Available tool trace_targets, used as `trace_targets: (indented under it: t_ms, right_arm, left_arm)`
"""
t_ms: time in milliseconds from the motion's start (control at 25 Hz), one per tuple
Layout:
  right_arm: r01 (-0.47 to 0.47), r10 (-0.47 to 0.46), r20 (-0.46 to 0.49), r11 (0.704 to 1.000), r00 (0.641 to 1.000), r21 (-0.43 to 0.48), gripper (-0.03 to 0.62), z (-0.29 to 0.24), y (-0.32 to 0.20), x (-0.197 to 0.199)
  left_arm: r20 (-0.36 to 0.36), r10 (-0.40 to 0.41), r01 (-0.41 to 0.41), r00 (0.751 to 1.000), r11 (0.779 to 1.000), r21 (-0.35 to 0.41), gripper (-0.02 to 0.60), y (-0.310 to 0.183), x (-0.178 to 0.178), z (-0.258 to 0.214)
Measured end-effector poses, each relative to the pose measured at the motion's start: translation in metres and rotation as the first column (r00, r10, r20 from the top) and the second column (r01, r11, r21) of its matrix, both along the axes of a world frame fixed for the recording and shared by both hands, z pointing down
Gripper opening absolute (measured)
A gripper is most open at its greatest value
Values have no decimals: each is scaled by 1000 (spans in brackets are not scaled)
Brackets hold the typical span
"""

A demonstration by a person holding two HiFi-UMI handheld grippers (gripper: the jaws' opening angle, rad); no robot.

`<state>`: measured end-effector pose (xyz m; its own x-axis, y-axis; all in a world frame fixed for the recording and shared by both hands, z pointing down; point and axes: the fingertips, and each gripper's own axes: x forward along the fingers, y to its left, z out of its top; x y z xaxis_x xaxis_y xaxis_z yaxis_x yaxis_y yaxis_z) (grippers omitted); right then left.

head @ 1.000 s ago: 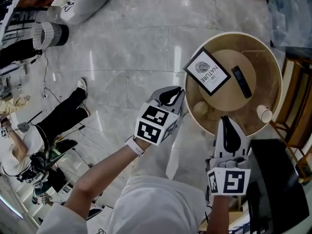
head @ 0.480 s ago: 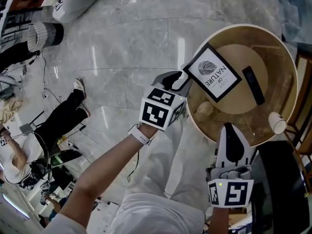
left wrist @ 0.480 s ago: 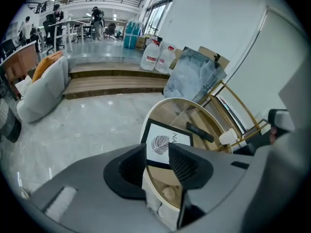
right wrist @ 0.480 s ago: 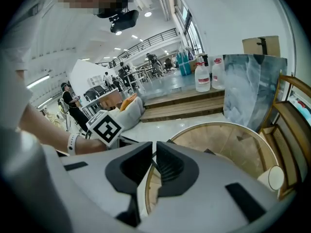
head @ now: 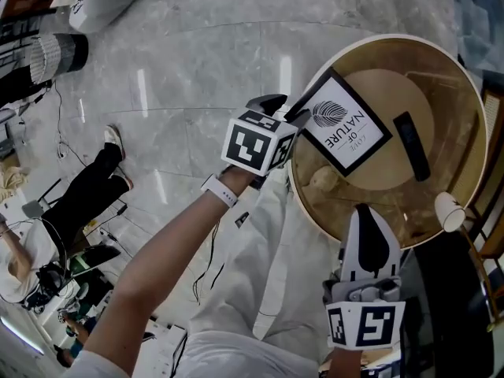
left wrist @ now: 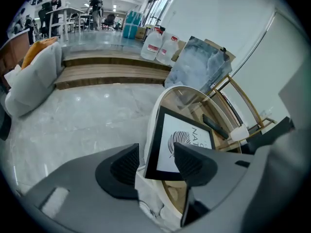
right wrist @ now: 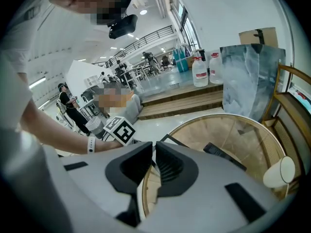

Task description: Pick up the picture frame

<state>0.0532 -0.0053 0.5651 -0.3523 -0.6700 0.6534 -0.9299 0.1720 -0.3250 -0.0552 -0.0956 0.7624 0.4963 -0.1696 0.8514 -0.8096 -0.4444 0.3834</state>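
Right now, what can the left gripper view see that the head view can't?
Only the left gripper view: the water jugs, the wooden steps, and the left gripper from inside. Its jaws have just been opening and stand apart, with a corner of the picture frame between them, not squeezed. Only the head view: that gripper's marker cube and a person sitting on the floor. Both: the picture frame, the round table, the black remote and the paper cup.

Person's left hand-held gripper (head: 280,110): jaws just opened, apart, picture frame (head: 340,124) corner between, ungripped. Person's right hand-held gripper (head: 365,213): jaws together, empty.
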Motion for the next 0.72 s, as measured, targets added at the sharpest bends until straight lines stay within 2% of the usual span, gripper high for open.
trace_targets:
  t_ms: [240,440,560,640,720]
  right_arm:
    - [8,-8,11,1000,1000,-13,6,13,2,-11]
    - [-1,1,17,999,1000,-32,6,22,4,-16]
    - [-8,9,25,999,1000,-38,6,21,5,-18]
    - [-7,8,25,999,1000,-37,6,18,5,-18]
    - [-8,9,23,999,1000,-36,6,15,4,-16]
  left_arm:
    - [-68,27,-32,997,997,-72,229,2,8,32]
    - [-172,14,-34,985,993,-109,262,2,6,38]
    - [-211,-14,-18,977,989,-148,273,1,5,40]
    - [-225,-22,-15,974,987,-160,262,2,6,38]
    - [-234,-13,-25,972,987,-161,188,6,11,34]
